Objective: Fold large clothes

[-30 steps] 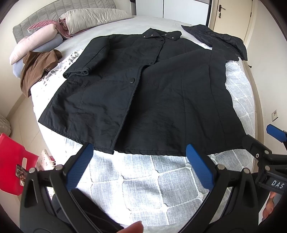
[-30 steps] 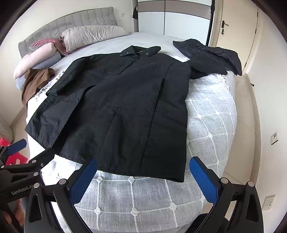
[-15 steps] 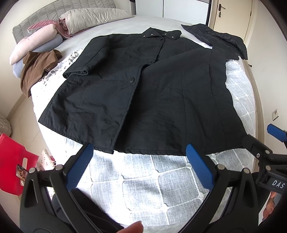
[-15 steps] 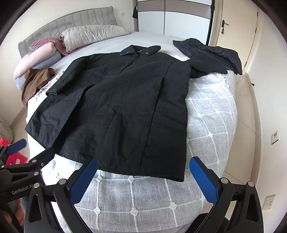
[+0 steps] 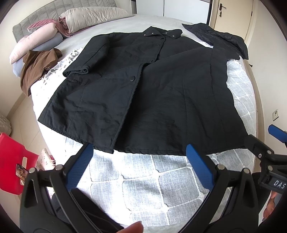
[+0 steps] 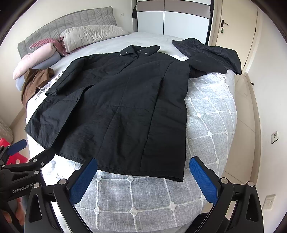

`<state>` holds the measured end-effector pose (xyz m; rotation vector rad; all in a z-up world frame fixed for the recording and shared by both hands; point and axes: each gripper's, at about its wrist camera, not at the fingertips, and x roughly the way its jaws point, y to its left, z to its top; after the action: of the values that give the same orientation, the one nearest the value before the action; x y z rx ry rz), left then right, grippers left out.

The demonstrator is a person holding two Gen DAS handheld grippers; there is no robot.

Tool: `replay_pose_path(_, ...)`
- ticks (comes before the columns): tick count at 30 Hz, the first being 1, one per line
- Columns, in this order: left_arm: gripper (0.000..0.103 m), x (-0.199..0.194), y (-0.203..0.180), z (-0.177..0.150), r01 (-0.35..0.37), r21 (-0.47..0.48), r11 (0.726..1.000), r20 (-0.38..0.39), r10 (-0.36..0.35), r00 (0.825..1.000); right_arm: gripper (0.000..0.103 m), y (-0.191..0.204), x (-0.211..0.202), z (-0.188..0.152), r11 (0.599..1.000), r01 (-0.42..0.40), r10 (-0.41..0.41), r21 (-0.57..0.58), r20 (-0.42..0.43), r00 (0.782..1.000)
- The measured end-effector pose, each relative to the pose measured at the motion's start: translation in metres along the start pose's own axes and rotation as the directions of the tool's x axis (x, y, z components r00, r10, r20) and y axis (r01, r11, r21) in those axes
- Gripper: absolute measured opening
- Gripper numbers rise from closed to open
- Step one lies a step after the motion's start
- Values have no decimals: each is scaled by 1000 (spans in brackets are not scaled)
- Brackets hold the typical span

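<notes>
A long black quilted coat (image 5: 143,93) lies flat, front up, on the bed, collar far, hem near; it also shows in the right wrist view (image 6: 122,114). Its left sleeve (image 5: 84,61) is folded in beside the body. Its right sleeve runs off under a second black quilted garment (image 6: 206,55) at the far right. My left gripper (image 5: 140,161) is open and empty, just short of the hem. My right gripper (image 6: 143,177) is open and empty, near the hem's right corner. Each gripper shows at the edge of the other's view.
The bed has a grey-white checked blanket (image 6: 211,125). A brown garment (image 5: 37,69) and pillows (image 5: 89,16) lie at the far left by the headboard. A red stool (image 5: 12,161) stands on the floor at left. A wall and a door (image 6: 231,26) are to the right.
Almost nothing has changed. Both grippers stay open and hover in place before the hem, with only a slight drift of the views.
</notes>
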<state>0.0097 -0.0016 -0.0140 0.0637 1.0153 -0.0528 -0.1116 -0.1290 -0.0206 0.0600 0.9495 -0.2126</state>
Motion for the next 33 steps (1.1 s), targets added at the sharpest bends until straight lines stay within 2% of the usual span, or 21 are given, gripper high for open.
replay_pose_path(7, 103, 5, 1, 0, 22, -6, 1000, -21, -22, 1000, 103, -5, 4, -2, 1000, -6, 6, 6, -12, 1000)
replay_pose_path(12, 103, 12, 10, 3, 114, -59, 992, -21, -115, 993, 103, -8, 8, 0, 1000, -5, 5, -2, -16, 1000)
replay_pose_path(14, 103, 17, 13, 7, 141, -47, 989, -31, -142, 989, 103, -9, 11, 2, 1000, -11, 10, -10, -21, 1000)
replay_pose_path(19, 103, 29, 37, 28, 240, -22, 970, -94, -241, 966, 103, -18, 26, 7, 995, -55, 52, -87, -42, 998)
replay_pose_path(25, 103, 44, 106, 68, 162, -3, 987, -85, -162, 983, 103, -54, 57, 23, 989, -147, 144, -9, -143, 979)
replay_pose_path(27, 103, 53, 137, 77, 102, 4, 995, -78, -101, 992, 103, -69, 72, 27, 986, -164, 168, 36, -174, 970)
replay_pose_path(30, 103, 74, 181, 86, 22, -22, 1000, -103, -24, 994, 103, -86, 92, 32, 986, -145, 158, 76, -203, 966)
replay_pose_path(33, 103, 98, 220, 91, 28, -69, 997, -136, -37, 990, 103, -88, 110, 35, 990, -129, 141, 64, -231, 963)
